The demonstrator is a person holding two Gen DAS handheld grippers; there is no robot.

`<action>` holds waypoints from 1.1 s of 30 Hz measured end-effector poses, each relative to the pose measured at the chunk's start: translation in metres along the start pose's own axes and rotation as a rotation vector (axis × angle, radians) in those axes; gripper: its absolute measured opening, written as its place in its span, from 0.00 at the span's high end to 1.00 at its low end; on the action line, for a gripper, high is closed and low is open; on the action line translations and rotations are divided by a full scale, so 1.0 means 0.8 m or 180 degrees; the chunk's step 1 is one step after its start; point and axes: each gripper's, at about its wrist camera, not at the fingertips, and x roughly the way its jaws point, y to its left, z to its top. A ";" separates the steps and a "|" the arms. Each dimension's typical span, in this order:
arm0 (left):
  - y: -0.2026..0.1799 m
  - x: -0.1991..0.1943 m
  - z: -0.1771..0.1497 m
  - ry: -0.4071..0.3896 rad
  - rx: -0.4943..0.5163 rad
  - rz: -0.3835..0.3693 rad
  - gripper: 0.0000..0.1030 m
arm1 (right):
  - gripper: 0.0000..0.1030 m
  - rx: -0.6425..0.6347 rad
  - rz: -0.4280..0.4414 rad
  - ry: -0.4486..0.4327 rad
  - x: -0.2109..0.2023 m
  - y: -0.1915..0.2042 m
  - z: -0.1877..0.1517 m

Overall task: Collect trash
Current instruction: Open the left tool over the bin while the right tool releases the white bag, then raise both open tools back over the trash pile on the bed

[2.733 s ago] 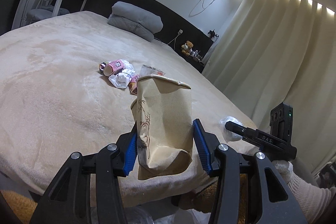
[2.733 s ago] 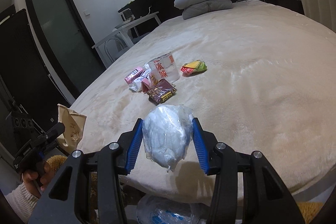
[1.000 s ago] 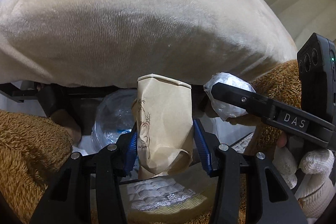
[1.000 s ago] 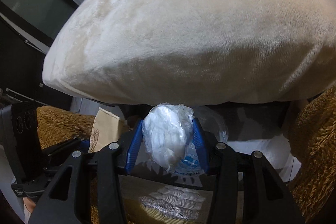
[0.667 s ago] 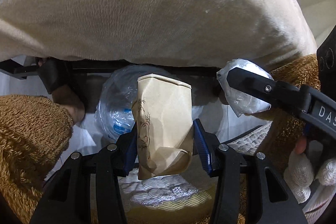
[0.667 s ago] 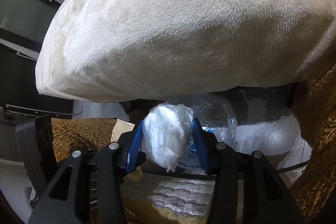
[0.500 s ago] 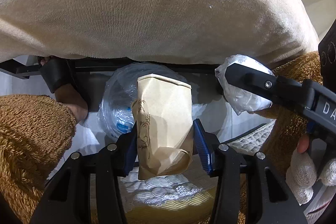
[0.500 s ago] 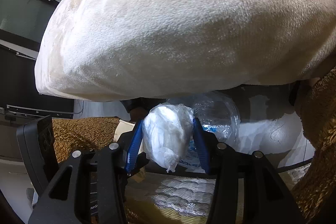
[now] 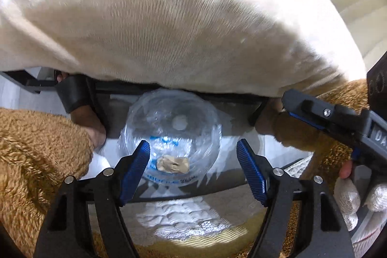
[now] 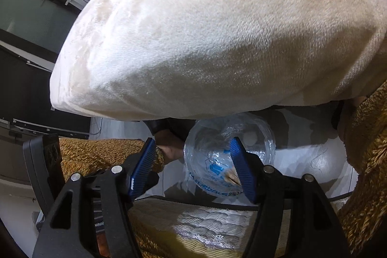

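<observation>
Left wrist view: left tongs (image 9: 193, 171) point down, fingers spread wide, nothing between them. Below them a clear bin bag (image 9: 170, 137) gapes with a brown paper bag (image 9: 173, 164) lying inside. The bed (image 9: 169, 28) edge overhangs the bag's far rim; right tongs (image 9: 287, 99) reach in alongside.

Right wrist view: right tongs (image 10: 192, 166) spread apart, empty, above the bin bag (image 10: 256, 137); brown paper (image 10: 231, 177) shows beside the right finger.
</observation>
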 end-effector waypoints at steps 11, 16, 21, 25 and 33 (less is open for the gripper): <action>-0.007 -0.054 -0.005 -0.0576 0.0141 -0.0268 0.29 | 0.38 -0.0581 0.0078 -0.0472 -0.061 0.024 -0.020; -0.004 -0.074 -0.005 -0.0795 0.0158 -0.0396 0.29 | 0.38 -0.0937 0.0141 -0.0721 -0.093 0.039 -0.030; -0.002 -0.105 -0.006 -0.1167 0.0198 -0.0590 0.30 | 0.38 -0.1174 0.0157 -0.0962 -0.123 0.046 -0.020; 0.000 -0.125 0.004 -0.1369 0.0149 -0.0701 0.30 | 0.38 -0.1283 0.0153 -0.1179 -0.148 0.050 0.000; -0.011 -0.166 0.043 -0.1657 0.0379 -0.0633 0.29 | 0.38 -0.1560 -0.0074 -0.1404 -0.159 0.052 0.070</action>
